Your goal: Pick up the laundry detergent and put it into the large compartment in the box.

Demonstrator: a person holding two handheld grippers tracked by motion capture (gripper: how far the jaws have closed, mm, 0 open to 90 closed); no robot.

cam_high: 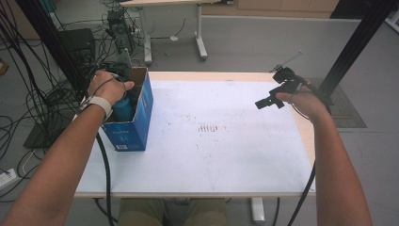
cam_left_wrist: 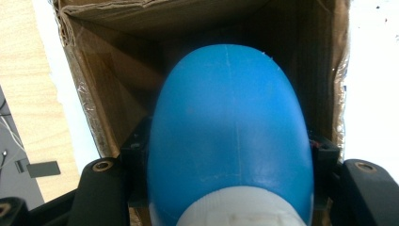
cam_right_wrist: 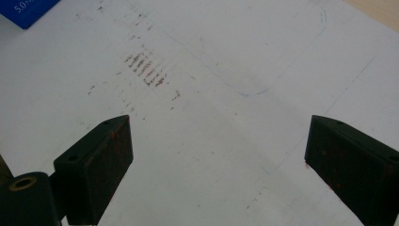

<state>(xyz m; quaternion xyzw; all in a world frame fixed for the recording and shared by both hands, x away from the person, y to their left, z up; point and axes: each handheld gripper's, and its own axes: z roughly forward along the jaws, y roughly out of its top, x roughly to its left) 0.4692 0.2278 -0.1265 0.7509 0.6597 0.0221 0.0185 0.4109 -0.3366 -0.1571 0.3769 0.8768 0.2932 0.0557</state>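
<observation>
In the left gripper view the left tongs (cam_left_wrist: pixel 230 165) are clamped on a blue bottle (cam_left_wrist: pixel 230 122): the two black jaws rise from the bottom corners of the frame and their pads press against the bottle's sides, left and right. The bottle fills the middle of that frame, its rounded blue end pointing up and away from the camera, a white ribbed cap (cam_left_wrist: pixel 235 209) at the bottom edge nearest the tongs. Around it stand the brown inner walls of an open cardboard box (cam_left_wrist: pixel 117 70), so the bottle sits partly inside the box's mouth.

In the high view the same left tongs (cam_high: pixel 123 101) lie under the person's left hand (cam_high: pixel 104 87) at the upper left of the frame, with the bottle (cam_high: pixel 123 107) showing at the top opening of the blue box (cam_high: pixel 136 120), which stands on the left edge of the white desk (cam_high: pixel 226 155).

The right tongs (cam_high: pixel 269 102) hang in the upper right of the high view, held over the desk's right side, well apart from the box. In the right gripper view their jaws stand wide apart with nothing between them, only the smudged white desk surface (cam_right_wrist: pixel 211 141) below, and a corner of the blue box (cam_right_wrist: pixel 28 9) at the upper left.
</observation>
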